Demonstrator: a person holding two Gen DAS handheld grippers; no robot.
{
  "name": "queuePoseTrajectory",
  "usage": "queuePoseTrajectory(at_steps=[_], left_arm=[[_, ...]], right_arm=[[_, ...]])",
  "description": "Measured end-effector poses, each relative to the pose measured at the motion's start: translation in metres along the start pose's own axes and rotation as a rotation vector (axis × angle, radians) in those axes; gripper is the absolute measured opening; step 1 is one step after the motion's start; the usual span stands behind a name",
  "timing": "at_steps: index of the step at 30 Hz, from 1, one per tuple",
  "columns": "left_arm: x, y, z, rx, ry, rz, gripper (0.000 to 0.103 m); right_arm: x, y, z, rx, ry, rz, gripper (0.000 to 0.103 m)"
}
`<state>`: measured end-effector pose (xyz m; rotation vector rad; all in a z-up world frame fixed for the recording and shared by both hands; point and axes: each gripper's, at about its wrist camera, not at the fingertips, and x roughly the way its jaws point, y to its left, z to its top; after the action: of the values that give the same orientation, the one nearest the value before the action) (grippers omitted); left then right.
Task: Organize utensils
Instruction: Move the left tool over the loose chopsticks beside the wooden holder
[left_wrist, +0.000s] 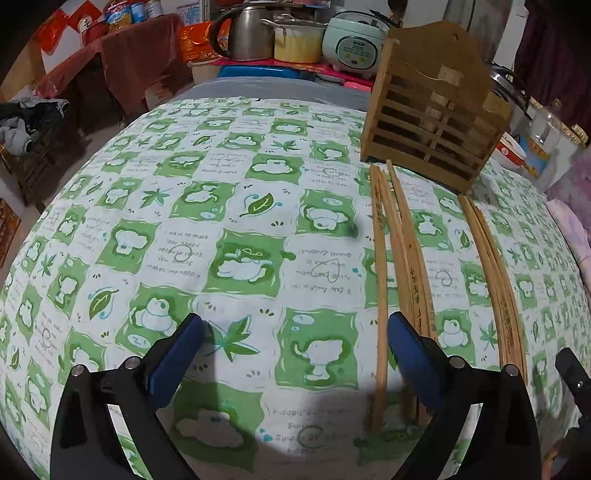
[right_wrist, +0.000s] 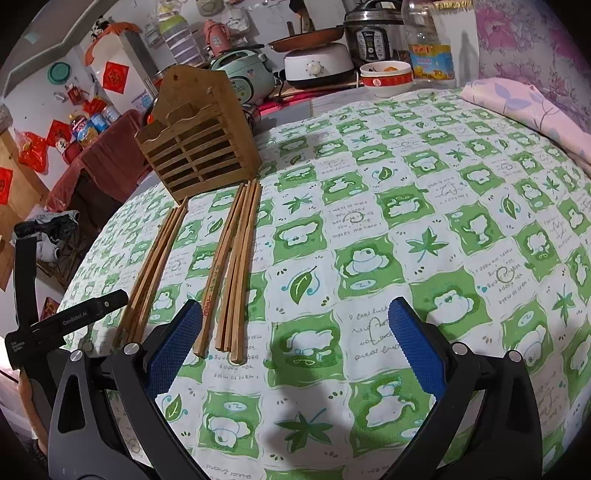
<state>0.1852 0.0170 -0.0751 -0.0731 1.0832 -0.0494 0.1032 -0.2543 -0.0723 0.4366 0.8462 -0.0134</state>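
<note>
Two chopstick bundles (right_wrist: 207, 266), cloth (right_wrist: 369, 221) reading "happy"

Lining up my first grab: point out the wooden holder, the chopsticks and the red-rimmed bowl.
wooden holder (right_wrist: 201, 155): right wrist view, slatted front.
chopsticks (right_wrist: 236, 258): right wrist view, middle of the larger bundle.
red-rimmed bowl (right_wrist: 386, 78): right wrist view, red band on its side.
</note>
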Motion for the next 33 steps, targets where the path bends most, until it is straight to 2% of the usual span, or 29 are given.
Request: queuePoseTrajectory(at_steps=[4,10,15,16,18,22,24,33], left_arm=[[0.002,-0.014,-0.003,0.063,0.012,0.020,0.097],[-0.004,-0.034,-0.009,0.140,-0.019,-0.006,0.097],[-0.003,-0.043,-0.012,0.175,-0.006,-0.023,0.097],[0.000,-0.043,-0.011,0.175,0.001,-0.002,0.099],[0.001,-0.038,-0.009,0.149,0.011,-0.011,0.099],[0.003,-0.015,-0.002,0.056,0.012,0.018,0.098],[0.000,-0.004,-0.001,0.013,0.004,-0.031,0.097],[-0.011,0.006,-0.013,0.015,0.006,-0.050,0.097]], right_arm=[[0.000,0.000,0.000,-0.006,0.000,-0.002,0.097],[0.000,0.001,0.000,-0.007,0.001,-0.001,0.097],[0.001,0.001,-0.001,-0.005,0.004,-0.001,0.097],[0.001,0.001,-0.001,-0.004,0.004,-0.001,0.097],[0.001,0.001,-0.001,-0.001,0.004,0.000,0.097],[0.002,-0.003,0.000,0.013,0.008,0.009,0.097],[0.002,-0.004,0.000,0.019,0.011,0.018,0.097],[0.002,0.001,0.001,-0.007,0.014,0.044,0.094]])
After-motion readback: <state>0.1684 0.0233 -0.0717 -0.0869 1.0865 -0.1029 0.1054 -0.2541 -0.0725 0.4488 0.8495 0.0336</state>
